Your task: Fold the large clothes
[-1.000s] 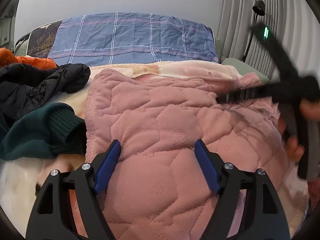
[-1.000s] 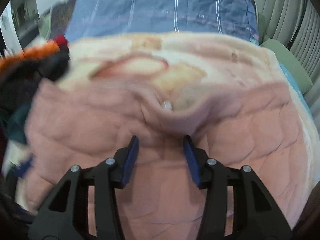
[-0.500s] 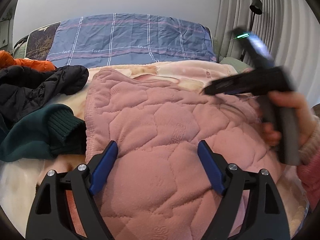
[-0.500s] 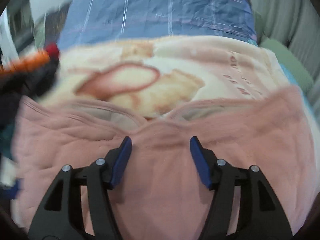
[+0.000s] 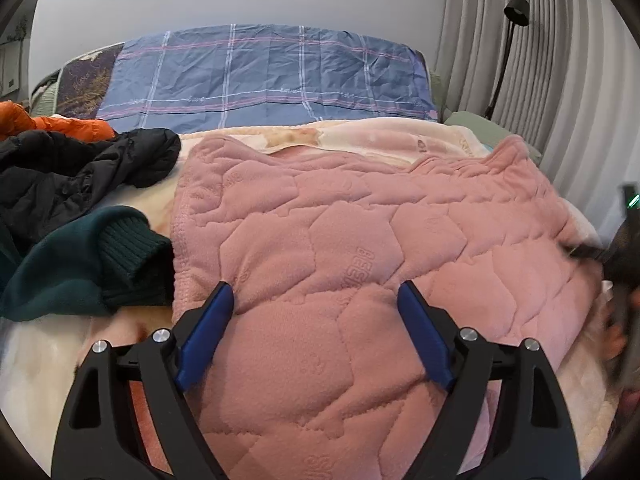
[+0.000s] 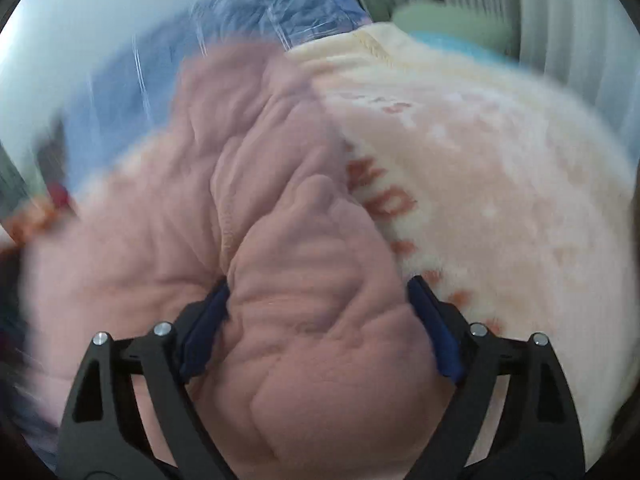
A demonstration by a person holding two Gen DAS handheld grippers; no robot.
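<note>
Pink quilted fleece, one large garment (image 5: 320, 240), lies spread across the bed's middle over a cream blanket (image 5: 400, 136). Its right-edge part bunches into a thick fold (image 6: 320, 300), probably a sleeve. To fold well, catch that bunch near its end and carry it flat inward. Three other clothes sit at the bed's left edge. Two grippers: the right gripper (image 6: 320, 328) has just been opening, fingers spread around the bunch; the left gripper (image 5: 316, 328) hovers, fingers spread, empty.

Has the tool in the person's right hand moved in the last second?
Yes. In the left view the right tool has swung from above the pink garment toward the curtain side, reaching its right edge, jaws opening.
</note>
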